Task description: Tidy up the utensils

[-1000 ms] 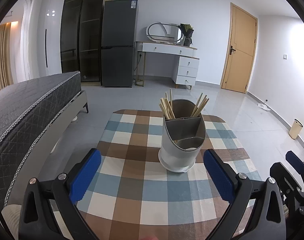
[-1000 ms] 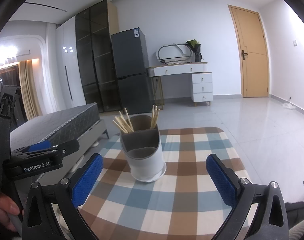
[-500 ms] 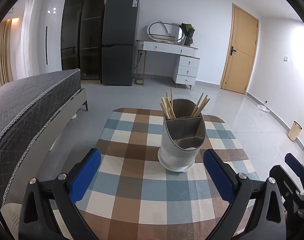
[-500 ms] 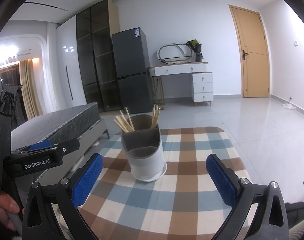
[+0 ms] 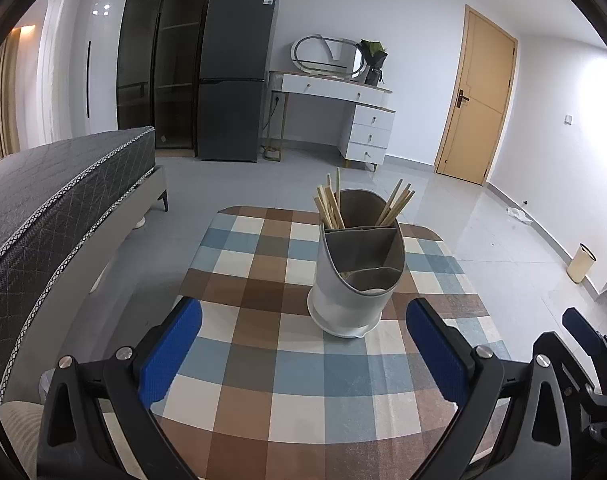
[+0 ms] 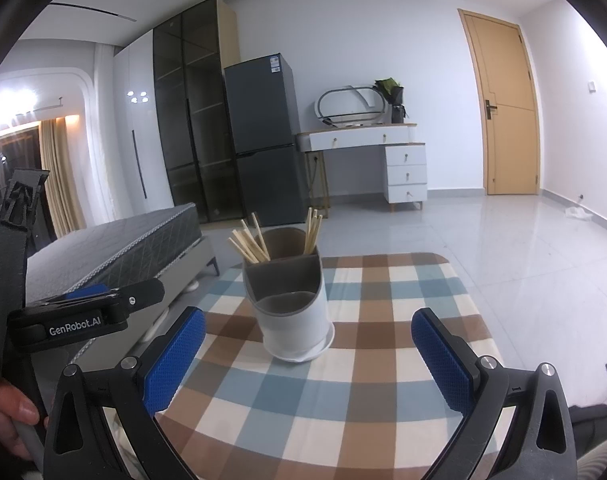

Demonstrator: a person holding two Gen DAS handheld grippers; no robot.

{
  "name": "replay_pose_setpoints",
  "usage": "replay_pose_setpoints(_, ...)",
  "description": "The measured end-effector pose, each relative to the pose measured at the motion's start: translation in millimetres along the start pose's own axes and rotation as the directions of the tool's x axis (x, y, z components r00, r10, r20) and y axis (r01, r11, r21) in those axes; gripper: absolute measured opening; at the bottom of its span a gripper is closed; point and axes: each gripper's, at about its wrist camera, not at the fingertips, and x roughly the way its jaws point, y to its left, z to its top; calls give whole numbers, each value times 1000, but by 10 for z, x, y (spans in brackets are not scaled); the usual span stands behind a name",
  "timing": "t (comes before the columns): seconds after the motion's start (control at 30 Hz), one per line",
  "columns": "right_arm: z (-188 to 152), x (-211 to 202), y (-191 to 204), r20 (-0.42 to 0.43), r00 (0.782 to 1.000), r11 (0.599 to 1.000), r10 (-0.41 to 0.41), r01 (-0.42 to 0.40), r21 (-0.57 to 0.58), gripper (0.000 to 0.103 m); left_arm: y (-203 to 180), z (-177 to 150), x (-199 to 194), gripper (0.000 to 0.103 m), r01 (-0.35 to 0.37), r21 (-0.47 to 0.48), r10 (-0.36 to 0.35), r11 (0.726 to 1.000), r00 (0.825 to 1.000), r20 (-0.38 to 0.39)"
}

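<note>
Both our left gripper (image 5: 303, 354) and right gripper (image 6: 307, 354) gape empty; reaching carelessly, we could topple the utensil holder (image 5: 357, 276) and scatter its chopsticks (image 5: 330, 210).

"genrobot.ai" in white letters on the black body of the left gripper (image 6: 83, 300) (right wrist view), fridge (image 6: 263, 140) sticker unreadable

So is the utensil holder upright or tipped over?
Upright: the utensil holder stands on its base on the checked tablecloth, chopsticks pointing up.
</note>
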Motion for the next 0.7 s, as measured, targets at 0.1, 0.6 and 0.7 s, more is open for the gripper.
replay_pose_setpoints(0.1,-7,1,3,1,1000,1000,0,0,-4,103,12,2,4,100,-1,-7,1,1000,1000,-7)
replay_pose_setpoints(0.6,-15,-2,-1,-3,1000,1000,-1,1,-5,103,34,17,-21,100,-30,-12,30,999,1000,3)
replay_pose_setpoints(0.7,-21,-1,-10,-8,1000,1000,0,0,-5,103,24,13,-28,100,-33,-3,33,999,999,7)
